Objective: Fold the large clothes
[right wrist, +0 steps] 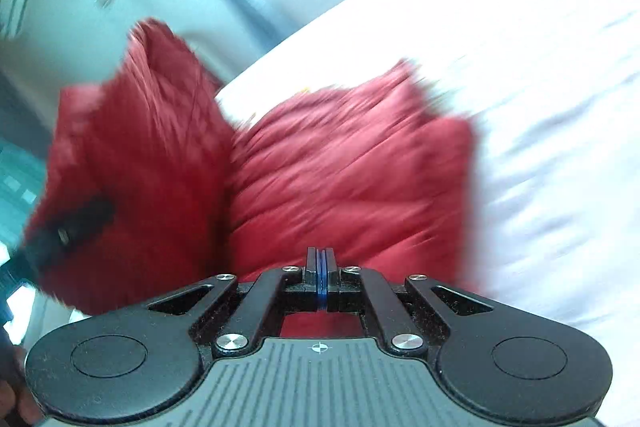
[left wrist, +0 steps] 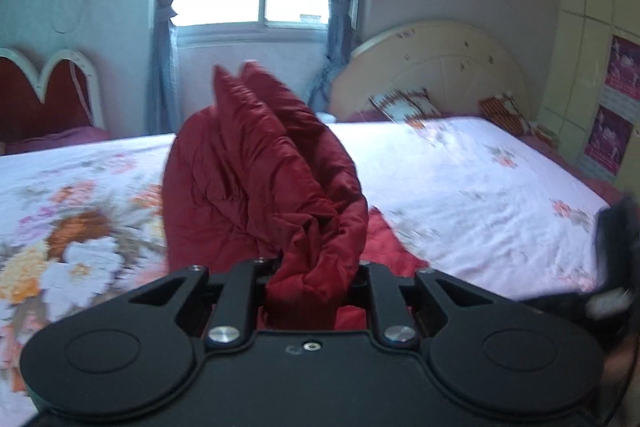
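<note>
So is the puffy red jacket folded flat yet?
No. The puffy red jacket stands bunched up in the left gripper, above the flowery bedsheet.

The red jacket (left wrist: 264, 163) is bunching up and hiding the left hand-held gripper's (left wrist: 314, 267) fingertips. In the right wrist view, motion blur is smearing the jacket, bed (right wrist: 540, 107) and room. At nine o'clock there, a dark object (right wrist: 68, 231) is staying too blurred to identify.

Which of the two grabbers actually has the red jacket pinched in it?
The left gripper: a thick bunch of the red jacket sits clamped between its fingers. The right gripper is shut with its blue pads together, and no cloth shows between them.
</note>
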`<state>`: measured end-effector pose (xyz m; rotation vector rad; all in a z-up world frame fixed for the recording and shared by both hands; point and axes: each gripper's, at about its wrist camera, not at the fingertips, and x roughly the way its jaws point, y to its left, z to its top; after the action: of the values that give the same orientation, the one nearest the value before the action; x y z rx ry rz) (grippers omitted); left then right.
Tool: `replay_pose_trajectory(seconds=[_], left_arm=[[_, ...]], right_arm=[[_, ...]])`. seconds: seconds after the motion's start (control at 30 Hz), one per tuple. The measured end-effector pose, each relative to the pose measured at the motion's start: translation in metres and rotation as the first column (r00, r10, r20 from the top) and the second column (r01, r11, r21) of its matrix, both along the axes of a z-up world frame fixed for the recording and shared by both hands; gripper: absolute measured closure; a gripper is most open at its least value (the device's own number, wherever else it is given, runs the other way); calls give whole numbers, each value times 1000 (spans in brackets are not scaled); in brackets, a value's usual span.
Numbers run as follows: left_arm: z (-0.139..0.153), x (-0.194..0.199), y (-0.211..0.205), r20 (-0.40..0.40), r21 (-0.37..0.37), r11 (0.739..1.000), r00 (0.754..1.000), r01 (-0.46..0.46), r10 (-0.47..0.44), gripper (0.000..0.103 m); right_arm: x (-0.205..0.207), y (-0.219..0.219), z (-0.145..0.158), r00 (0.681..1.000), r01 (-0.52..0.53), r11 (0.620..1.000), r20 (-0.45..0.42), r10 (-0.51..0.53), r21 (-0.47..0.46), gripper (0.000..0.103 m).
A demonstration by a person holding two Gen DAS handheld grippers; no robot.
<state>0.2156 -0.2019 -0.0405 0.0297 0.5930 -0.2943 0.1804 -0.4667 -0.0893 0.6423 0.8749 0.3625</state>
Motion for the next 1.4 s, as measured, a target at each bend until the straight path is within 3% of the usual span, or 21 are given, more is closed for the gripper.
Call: replay_pose_trajectory(seconds=[0.07, 0.13, 0.23, 0.27, 0.3, 0.33, 0.37, 0.4, 0.43, 0.47, 0.53, 0.63, 0.73, 0.83, 0.97, 1.0, 1.03, 1.07, 1.13, 1.27, 1.4], left_arm=[[-15, 9, -19, -43, 9, 999, 998, 40, -39, 86], [-40, 22, -39, -155, 4, 994, 982, 113, -111, 78], [-72, 33, -56, -288, -82, 977, 934, 197, -213, 46], [-68, 30, -53, -295, -129, 971, 927, 199, -229, 35], [-60, 24, -48, -282, -185, 960, 925, 208, -255, 31], [-48, 18, -39, -252, -238, 947, 928, 215, -274, 31], [-36, 13, -26, -216, -281, 936, 936, 213, -278, 32], [-24, 11, -9, -171, -315, 927, 949, 203, -266, 36], [-15, 13, 10, -132, -335, 926, 964, 175, -230, 39], [-11, 18, 29, -105, -344, 929, 978, 135, -181, 44], [-14, 38, 68, -92, -315, 949, 994, 26, -58, 49], [-41, 74, 118, -167, -349, 933, 986, -83, 25, 58], [-63, 95, 139, -197, -359, 929, 980, -87, 15, 63], [-82, 105, 132, -236, -346, 936, 971, -66, -19, 70], [-100, 113, 124, -253, -365, 930, 967, -55, -42, 70], [-100, 111, 116, -249, -365, 930, 967, -47, -49, 71], [-96, 108, 114, -245, -365, 930, 968, -37, -58, 72], [-94, 107, 113, -238, -368, 929, 969, -26, -67, 73], [-89, 104, 111, -196, -383, 924, 975, 25, -107, 76], [-86, 101, 87, -159, -332, 935, 969, 127, -189, 76], [-96, 110, 59, -190, -258, 952, 958, 165, -217, 75]], right_arm=[[-2, -28, 1, 999, 52, 999, -2, -52, -3, 103], [-2, -55, -1, 994, 105, 994, -12, -105, -8, 103], [-5, -81, -3, 985, 173, 985, -26, -172, 15, 103], [-5, -84, -3, 982, 185, 983, -33, -185, 10, 87], [-3, -87, 0, 979, 201, 980, -22, -201, -3, 61], [-8, -92, 6, 974, 223, 975, 23, -223, -3, 12], [-11, -95, 13, 970, 225, 974, 87, -225, 16, 11], [-9, -95, 18, 973, 197, 980, 112, -199, 35, 11], [-4, -94, 22, 977, 171, 984, 116, -176, 54, 18], [4, -89, 26, 981, 139, 988, 123, -147, 71, 27], [26, -66, 32, 985, 83, 993, 141, -95, 85, 30], [59, -40, 33, 987, 20, 999, 156, -27, 45, 30], [95, -18, 10, 995, -28, 999, 93, 23, 47, 30], [115, -9, -12, 1000, -18, 1000, 22, 17, 18, 30], [124, -6, -29, 998, -49, 997, -30, 51, 53, 30], [124, -4, -31, 998, -53, 998, -36, 54, 43, 36], [125, -3, -33, 997, -66, 996, -40, 68, 57, 71], [126, -2, -35, 996, -75, 994, -43, 79, 85, 84], [119, -2, -25, 997, -76, 994, -2, 76, 79, 91], [90, -14, -5, 994, -56, 996, 94, 49, 65, 91], [82, -29, -42, 999, 20, 998, 37, -22, 58, 91]])
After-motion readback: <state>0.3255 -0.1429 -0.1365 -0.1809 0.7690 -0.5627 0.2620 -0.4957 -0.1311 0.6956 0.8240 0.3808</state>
